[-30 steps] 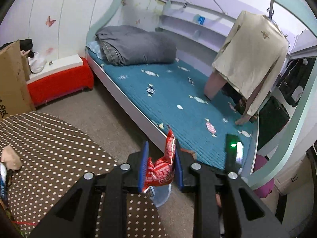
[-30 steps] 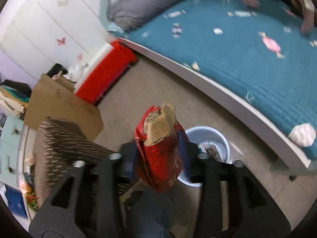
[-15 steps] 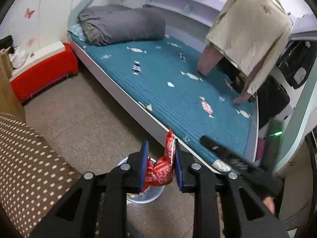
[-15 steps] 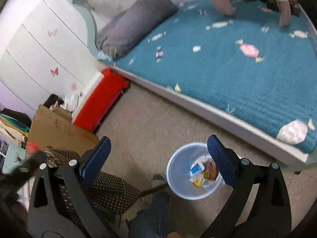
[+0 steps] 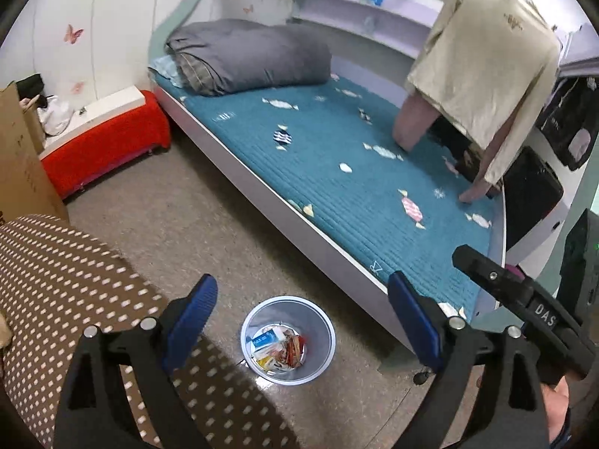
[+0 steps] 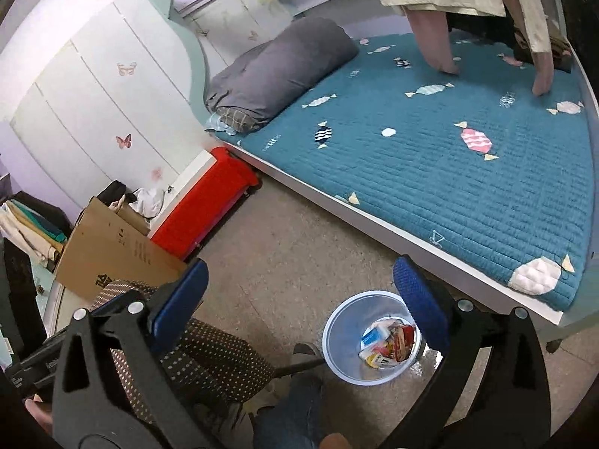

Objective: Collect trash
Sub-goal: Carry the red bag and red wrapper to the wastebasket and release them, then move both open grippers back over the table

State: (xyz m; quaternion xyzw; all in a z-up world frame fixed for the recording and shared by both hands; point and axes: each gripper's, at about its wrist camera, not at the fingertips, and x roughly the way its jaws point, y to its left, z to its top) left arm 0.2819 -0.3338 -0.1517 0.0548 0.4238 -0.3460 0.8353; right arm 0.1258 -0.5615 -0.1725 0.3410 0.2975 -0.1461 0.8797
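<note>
Speckled floor runs between a teal bed [image 5: 337, 172] and a polka-dot table [image 5: 67, 273], and on it stands a round white bin [image 5: 287, 339], upright with its mouth facing up, holding crumpled wrappers [image 5: 279, 348]: red, blue-white and yellow. Both the left gripper [image 5: 299, 314] and right gripper [image 6: 299, 288] hang above it with jaws spread wide, holding nothing. Only the right view shows the cardboard box [image 6: 112, 254] fully.

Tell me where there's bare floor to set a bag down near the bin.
Bare floor lies between the red bench, the bed's white edge and the polka-dot table. It is tighter around the trash bin, hemmed between table and bed, under both open grippers.
</note>
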